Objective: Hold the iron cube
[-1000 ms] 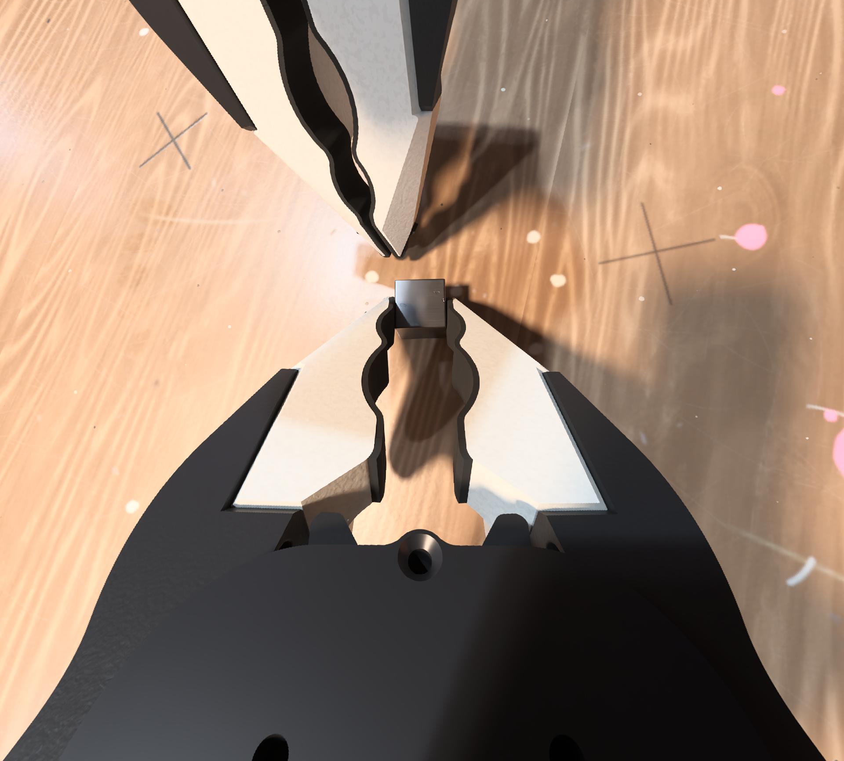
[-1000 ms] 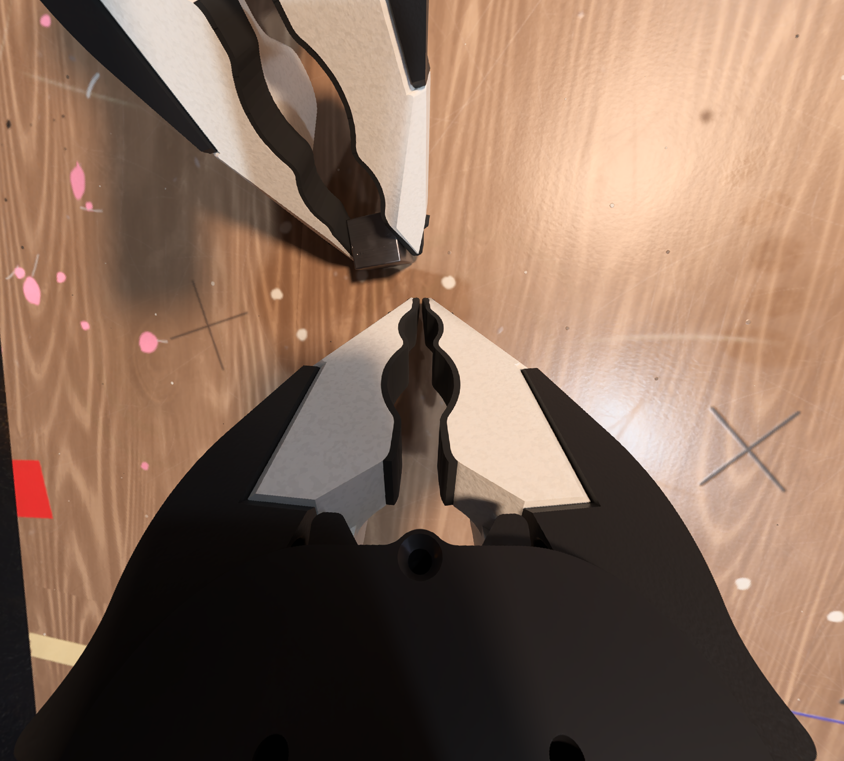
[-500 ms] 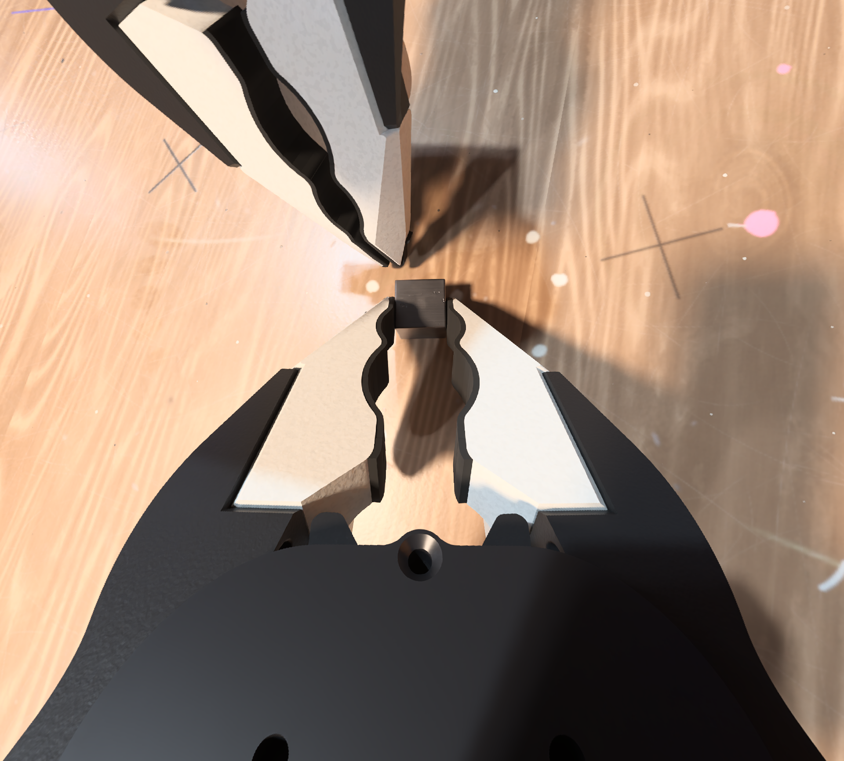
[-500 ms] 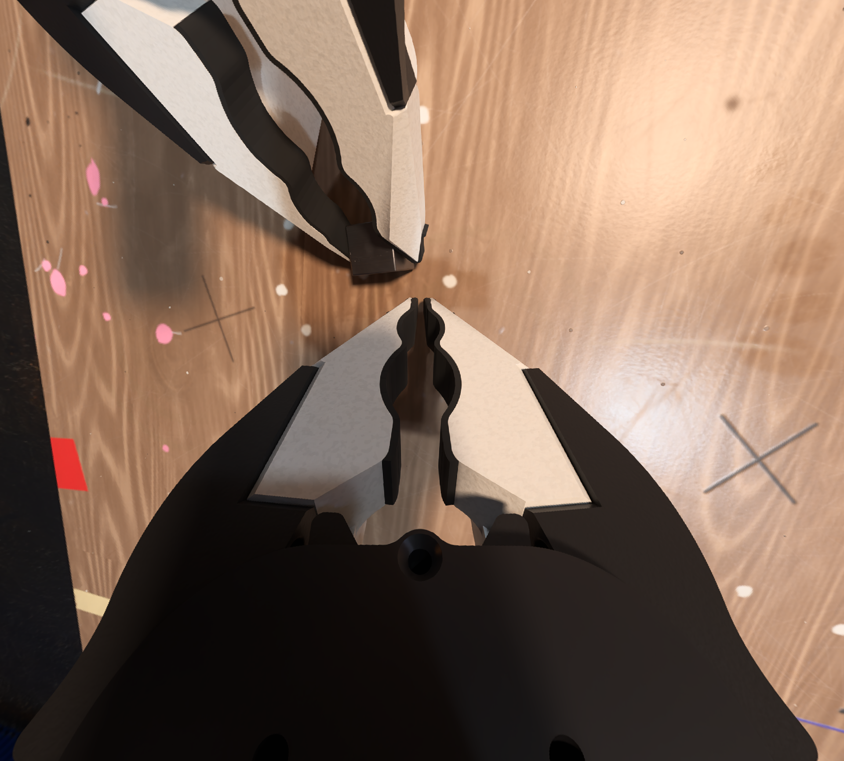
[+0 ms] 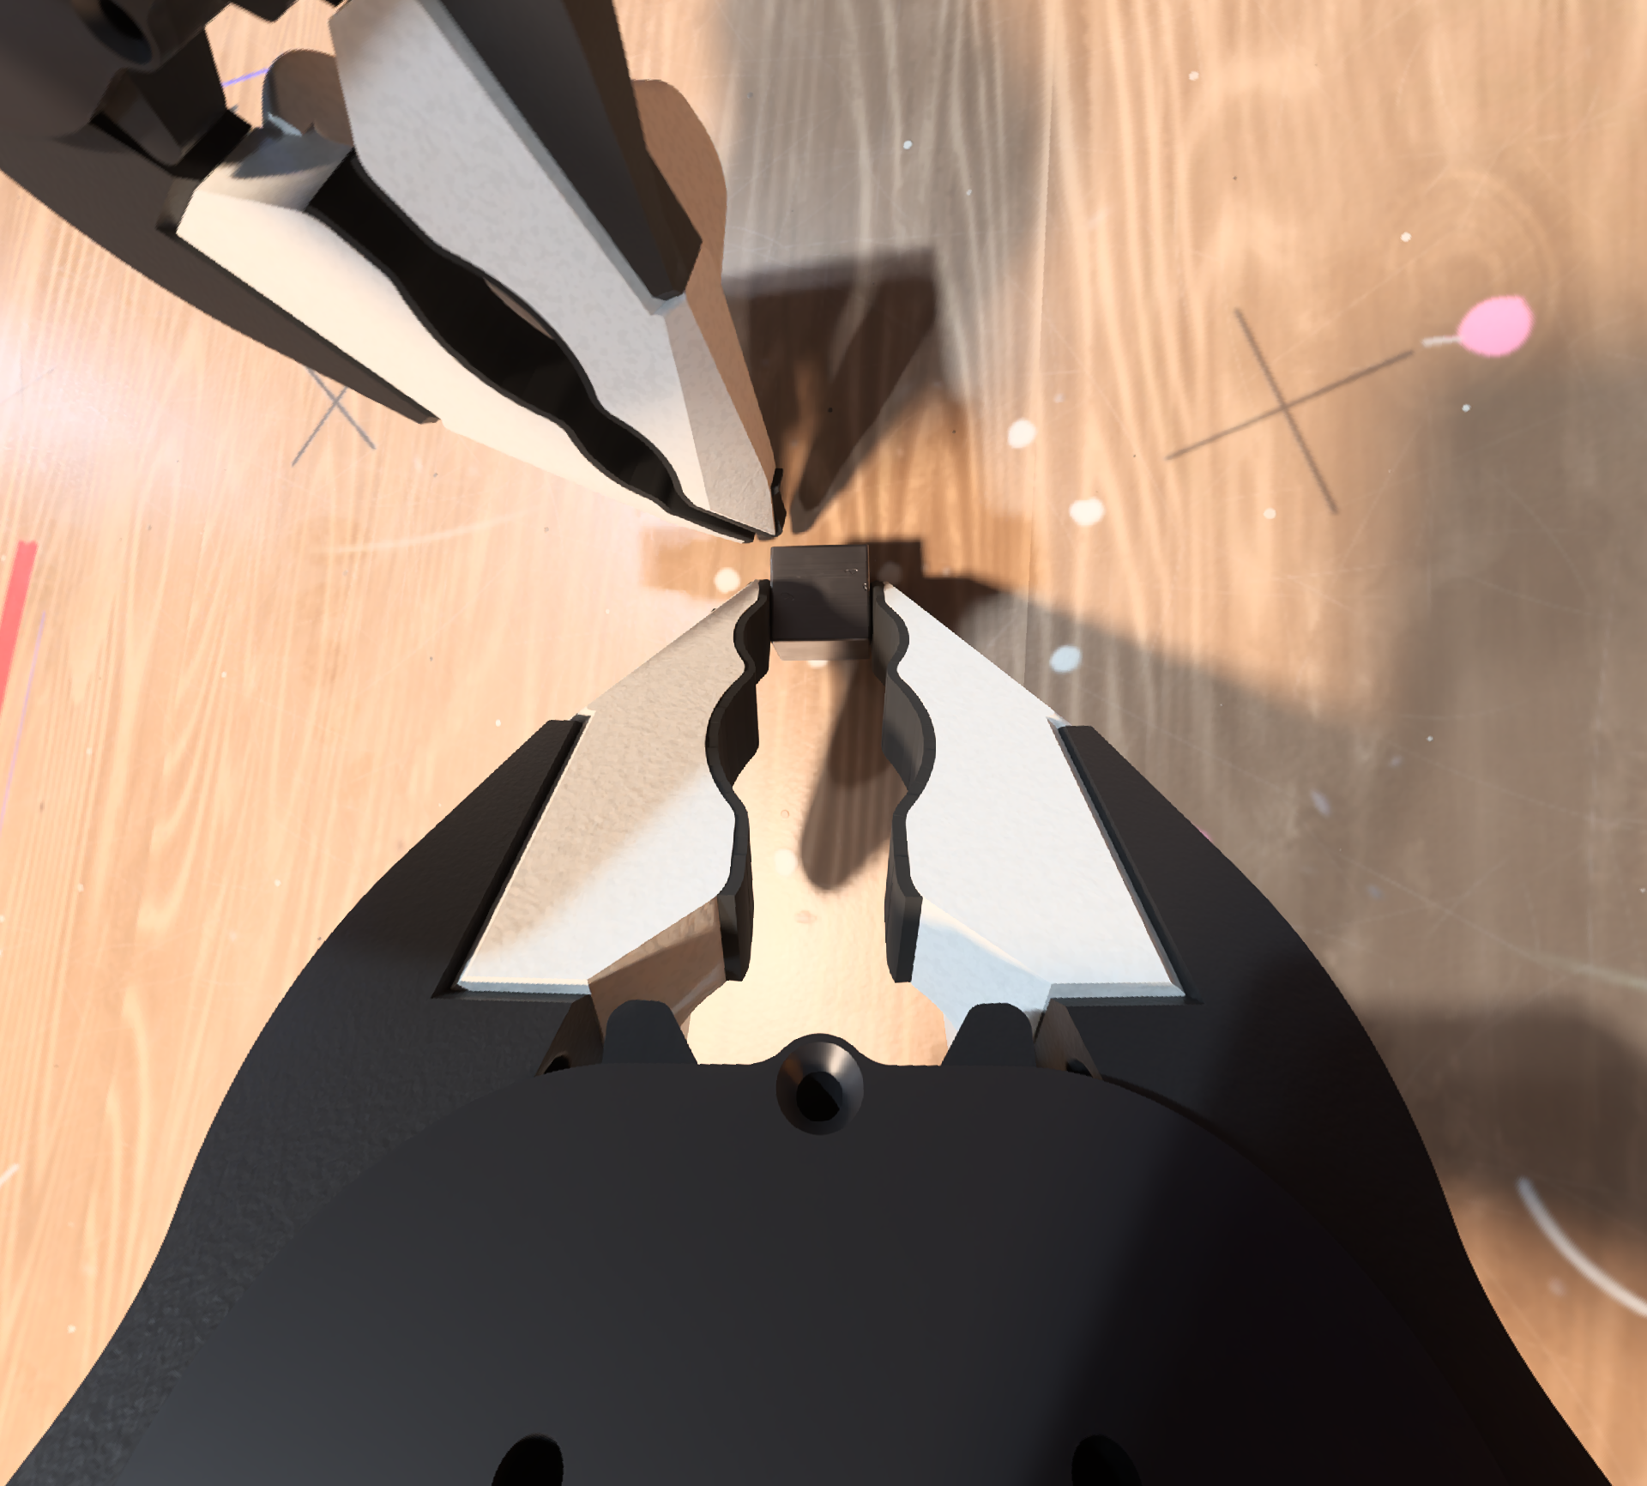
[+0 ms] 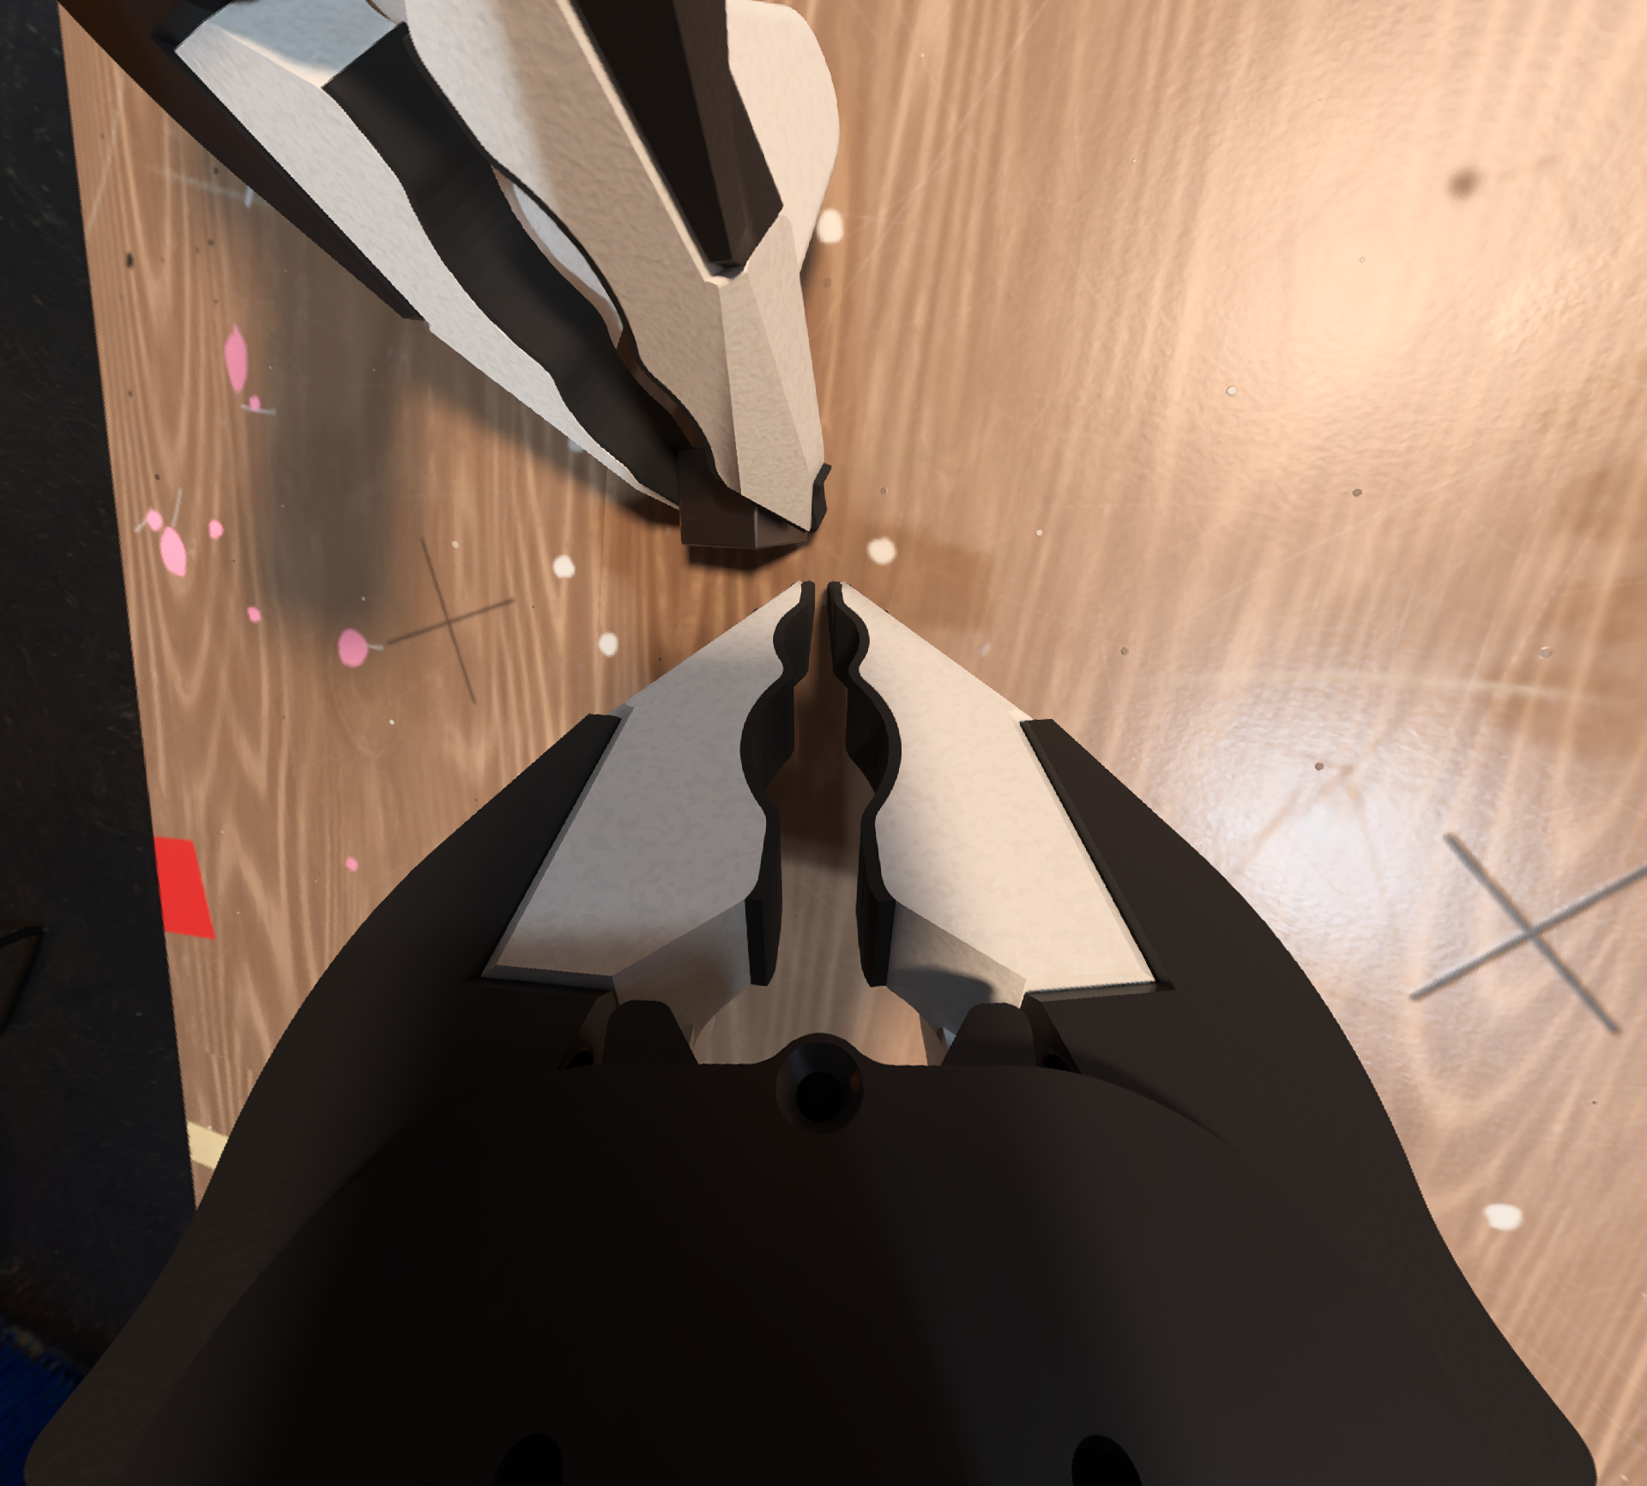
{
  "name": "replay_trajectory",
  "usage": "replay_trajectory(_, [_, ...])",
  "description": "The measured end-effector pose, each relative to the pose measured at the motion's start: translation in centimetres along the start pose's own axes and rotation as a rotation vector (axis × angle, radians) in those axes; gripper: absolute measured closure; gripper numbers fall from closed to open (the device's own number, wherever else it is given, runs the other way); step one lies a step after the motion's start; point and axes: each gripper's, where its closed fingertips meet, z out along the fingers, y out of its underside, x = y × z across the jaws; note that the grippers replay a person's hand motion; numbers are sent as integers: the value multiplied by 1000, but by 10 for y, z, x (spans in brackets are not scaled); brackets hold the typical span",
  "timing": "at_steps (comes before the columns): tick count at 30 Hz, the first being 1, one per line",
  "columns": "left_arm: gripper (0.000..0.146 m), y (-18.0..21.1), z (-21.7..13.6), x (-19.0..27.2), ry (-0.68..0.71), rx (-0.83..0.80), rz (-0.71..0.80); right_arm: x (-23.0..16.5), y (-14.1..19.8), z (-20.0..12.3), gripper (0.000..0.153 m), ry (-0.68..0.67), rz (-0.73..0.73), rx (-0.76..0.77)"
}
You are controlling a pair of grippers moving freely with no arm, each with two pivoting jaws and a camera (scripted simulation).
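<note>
A small dark iron cube [image 5: 818, 601] is clamped between the fingertips of my left gripper [image 5: 818, 607], held above the wooden table [image 5: 1248, 106]. My right gripper [image 5: 765, 527] comes in from the upper left of the left wrist view, shut and empty, its tips just above and left of the cube without touching it. In the right wrist view my right gripper [image 6: 821, 595] is shut with only a thin slit between the tips. There the left gripper [image 6: 744, 521] reaches in from the upper left, and the cube [image 6: 726, 529] shows partly between its tips.
The table bears thin pencilled crosses [image 5: 1283, 409] [image 6: 1528, 931], pink paint spots [image 5: 1497, 324] [image 6: 352, 645] and white specks. A red mark [image 6: 183, 886] lies near the table's left edge [image 6: 98, 463], with dark floor beyond it.
The two grippers have tilted relative to each other, so each now shows more of the other's body. The left gripper keeps its hold on the cube. The right gripper stays shut.
</note>
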Motion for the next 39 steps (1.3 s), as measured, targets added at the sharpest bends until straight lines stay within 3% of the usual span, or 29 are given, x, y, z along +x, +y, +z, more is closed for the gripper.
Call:
replay_trajectory(22, [124,1,0,0,76,-109,97,-1,0,1,151,-17,57,-40])
replay_trajectory(29, [124,2,0,0,103,-100,58,0,1,0,151,-97,140,60])
replay_trajectory(39, [124,2,0,0,114,-108,50,-1,1,0,152,-10,150,-23])
